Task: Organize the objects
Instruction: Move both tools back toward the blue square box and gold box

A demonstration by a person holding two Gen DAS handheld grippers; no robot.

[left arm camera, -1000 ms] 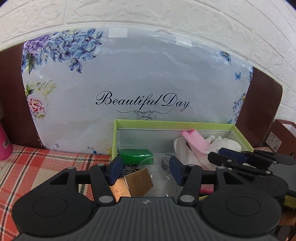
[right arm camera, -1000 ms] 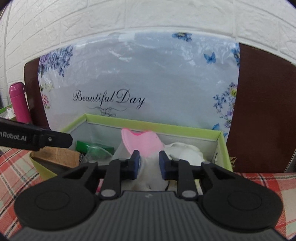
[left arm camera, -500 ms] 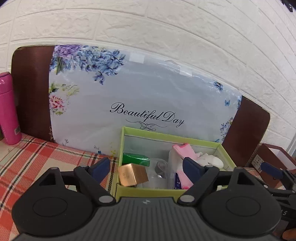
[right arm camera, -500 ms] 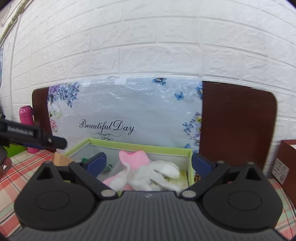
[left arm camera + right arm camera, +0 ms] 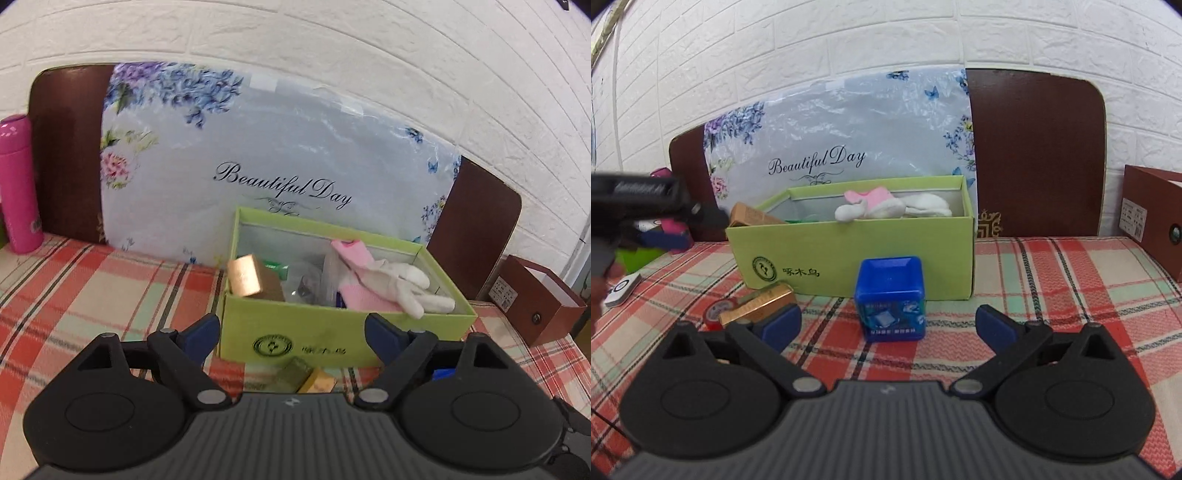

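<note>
A green box stands on the plaid cloth against a floral board. Inside lie a copper box, a pink and white glove and a small green pack. My left gripper is open and empty, just in front of the green box. My right gripper is open and empty, with a blue cube box between its fingers' line, a little ahead. A gold box and red tape roll lie before the green box.
A pink bottle stands far left by the brown headboard. A brown box sits at the right. A small white device lies at the left. The left gripper body shows in the right wrist view.
Both grippers opened and pulled back out of the green box, leaving the copper box and the glove inside. The blue cube, gold box and tape have come into view.
</note>
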